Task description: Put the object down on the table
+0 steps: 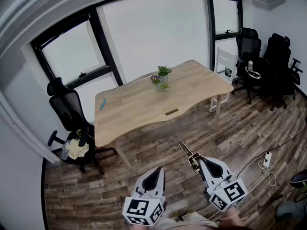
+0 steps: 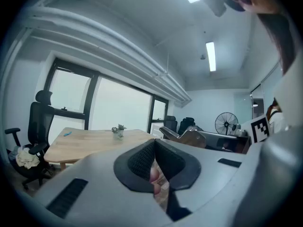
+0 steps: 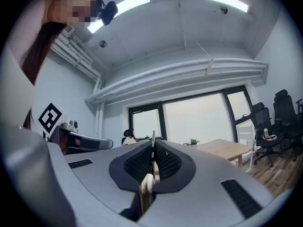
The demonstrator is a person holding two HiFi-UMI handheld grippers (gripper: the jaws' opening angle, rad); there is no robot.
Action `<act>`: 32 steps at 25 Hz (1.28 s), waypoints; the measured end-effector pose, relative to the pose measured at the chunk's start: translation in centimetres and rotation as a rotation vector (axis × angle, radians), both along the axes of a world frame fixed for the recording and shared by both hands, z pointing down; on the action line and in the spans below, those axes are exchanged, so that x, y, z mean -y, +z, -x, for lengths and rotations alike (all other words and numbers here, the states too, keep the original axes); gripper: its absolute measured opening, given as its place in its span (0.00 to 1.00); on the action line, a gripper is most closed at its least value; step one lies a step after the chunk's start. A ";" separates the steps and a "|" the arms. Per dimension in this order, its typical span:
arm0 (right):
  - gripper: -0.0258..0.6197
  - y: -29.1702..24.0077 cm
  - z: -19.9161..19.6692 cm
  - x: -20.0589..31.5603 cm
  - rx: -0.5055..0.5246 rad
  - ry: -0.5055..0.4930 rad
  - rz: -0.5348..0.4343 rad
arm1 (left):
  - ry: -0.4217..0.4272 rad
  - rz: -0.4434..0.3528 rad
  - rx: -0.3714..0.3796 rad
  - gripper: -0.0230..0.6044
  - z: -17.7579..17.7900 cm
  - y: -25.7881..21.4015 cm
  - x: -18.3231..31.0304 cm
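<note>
My right gripper (image 1: 195, 161) is held low over the wooden floor, well short of the light wooden table (image 1: 139, 110). It is shut on a thin, flat tool with a pale wooden handle (image 1: 185, 150) that sticks out past the jaws toward the table. In the right gripper view the jaws (image 3: 154, 146) pinch the tool's thin edge (image 3: 152, 141), and the wooden handle (image 3: 145, 189) shows below the pads. My left gripper (image 1: 154, 173) is beside it at the bottom, shut with nothing in it (image 2: 155, 144). The table is far from both.
On the table stand a small potted plant (image 1: 163, 77) and a blue item (image 1: 102, 104). A black office chair holding white cloth (image 1: 74, 128) stands left of it, with a white chair (image 1: 225, 63) and more black chairs (image 1: 268, 63) at right. A power strip with cable (image 1: 266, 161) lies on the floor.
</note>
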State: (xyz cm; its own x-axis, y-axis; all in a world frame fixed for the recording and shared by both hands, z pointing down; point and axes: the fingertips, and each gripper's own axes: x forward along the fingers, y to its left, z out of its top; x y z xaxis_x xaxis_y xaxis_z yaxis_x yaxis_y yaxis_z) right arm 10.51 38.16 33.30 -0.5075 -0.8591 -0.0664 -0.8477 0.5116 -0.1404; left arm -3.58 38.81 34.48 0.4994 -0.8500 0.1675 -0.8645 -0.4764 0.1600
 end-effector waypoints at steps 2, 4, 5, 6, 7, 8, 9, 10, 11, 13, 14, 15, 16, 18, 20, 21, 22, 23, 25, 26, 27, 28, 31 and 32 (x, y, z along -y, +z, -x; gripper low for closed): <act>0.04 0.1 0.0 0.4 -0.002 0.003 -0.002 | 0.002 -0.001 -0.002 0.04 -0.1 0.2 0.4; 0.04 0.2 -0.1 0.8 -0.006 0.004 -0.001 | 0.006 0.000 -0.003 0.04 -0.2 0.4 0.9; 0.04 0.3 -0.2 1.0 -0.007 0.005 0.001 | 0.008 0.001 -0.004 0.04 -0.4 0.5 1.1; 0.04 0.4 -0.4 1.2 -0.007 0.006 0.004 | 0.010 0.004 -0.005 0.04 -0.5 0.6 1.4; 0.04 0.4 -0.6 1.4 -0.006 0.007 0.007 | 0.011 0.007 -0.007 0.04 -0.7 0.7 1.6; 0.04 0.5 -0.9 1.5 -0.004 0.009 0.011 | 0.011 0.010 -0.008 0.04 -1.0 0.8 1.8; 0.04 0.7 -1.2 1.6 -0.002 0.010 0.014 | 0.012 0.014 -0.010 0.04 -1.3 0.9 1.9; 0.04 0.8 -1.5 1.7 0.002 0.012 0.016 | 0.012 0.015 -0.011 0.04 -1.6 1.0 2.0; 0.04 0.9 -1.8 1.8 0.005 0.012 0.018 | 0.012 0.015 -0.011 0.04 -1.9 1.1 2.2; 0.04 0.9 -2.4 2.4 0.008 0.011 0.018 | 0.008 0.010 -0.009 0.04 -2.4 1.1 2.7; 0.04 0.9 -2.7 2.7 0.008 0.007 0.017 | 0.005 0.010 -0.008 0.04 -2.7 1.1 2.9; 0.04 1.0 -2.9 2.9 0.008 0.003 0.016 | 0.002 0.010 -0.008 0.04 -3.0 1.2 3.1; 0.04 1.0 -3.2 3.1 0.008 -0.002 0.016 | -0.001 0.010 -0.008 0.04 -3.3 1.2 3.3; 0.04 1.0 -3.7 3.5 0.013 -0.012 0.014 | -0.006 0.011 -0.009 0.04 -4.1 1.4 3.5; 0.04 1.1 -4.2 3.9 0.018 -0.024 0.013 | -0.008 0.010 -0.009 0.04 -4.9 1.6 3.7; 0.04 1.2 -4.4 4.1 0.018 -0.029 0.012 | -0.009 0.010 -0.009 0.04 -5.3 1.7 3.8; 0.04 1.2 -4.6 4.2 0.017 -0.034 0.010 | -0.009 0.011 -0.009 0.04 -5.6 1.8 3.9; 0.04 1.2 -4.7 4.4 0.018 -0.038 0.008 | -0.010 0.013 -0.012 0.04 -5.9 1.8 4.0; 0.04 1.3 -4.8 5.0 0.024 -0.044 0.009 | -0.009 0.017 -0.016 0.04 -6.3 1.9 4.3; 0.04 1.4 -4.8 5.3 0.028 -0.046 0.011 | -0.009 0.020 -0.016 0.04 -6.3 1.9 4.6; 0.04 1.4 -4.8 5.6 0.030 -0.048 0.015 | -0.010 0.023 -0.017 0.04 -6.4 1.9 4.8; 0.04 1.5 -4.7 5.8 0.031 -0.050 0.019 | -0.011 0.029 -0.018 0.04 -6.4 2.0 5.0; 0.04 2.0 -4.6 6.7 0.034 -0.054 0.027 | -0.011 0.041 -0.021 0.04 -6.4 2.6 5.8; 0.04 2.2 -4.6 7.0 0.034 -0.054 0.029 | -0.009 0.043 -0.021 0.04 -6.5 2.8 6.1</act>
